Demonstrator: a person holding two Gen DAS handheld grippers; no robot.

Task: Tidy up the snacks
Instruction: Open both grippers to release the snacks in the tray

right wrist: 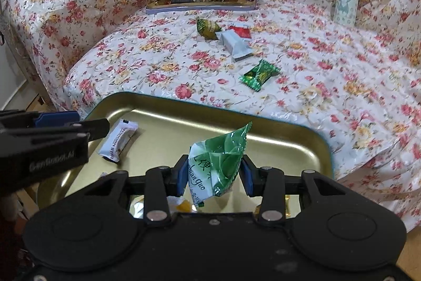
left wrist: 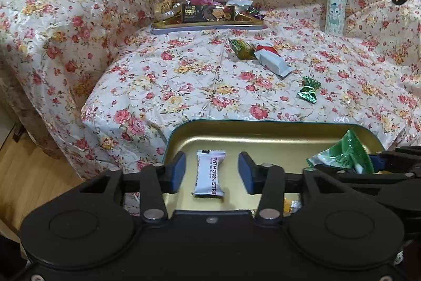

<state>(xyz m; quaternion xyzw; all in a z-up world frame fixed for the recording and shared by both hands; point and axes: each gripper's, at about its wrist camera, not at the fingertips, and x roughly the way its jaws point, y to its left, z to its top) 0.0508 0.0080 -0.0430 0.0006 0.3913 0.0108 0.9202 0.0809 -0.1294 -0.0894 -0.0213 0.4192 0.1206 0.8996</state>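
A gold tin tray (left wrist: 263, 126) (right wrist: 284, 149) rests at the front edge of a floral-covered sofa. In it lies a white hawthorn strip packet (left wrist: 209, 173) (right wrist: 118, 140). My left gripper (left wrist: 212, 162) (right wrist: 89, 121) hangs over it, open, its blue pads apart from the packet on both sides. My right gripper (right wrist: 214, 173) (left wrist: 381, 159) is shut on a green-and-white snack packet (right wrist: 218, 159) (left wrist: 344, 152), holding it upright above the tray's right half. A few more wrappers show under the grippers at the tray's near end, mostly hidden.
Loose on the sofa seat lie a green foil candy (left wrist: 308, 90) (right wrist: 259, 75), a grey-white packet (left wrist: 273, 62), a green-gold candy (left wrist: 242, 49) and a red packet (left wrist: 267, 49). A second tray (left wrist: 208, 28) full of snacks sits at the back. A cartoon bottle (left wrist: 335, 7) stands right. Wooden floor (left wrist: 26, 162) lies left.
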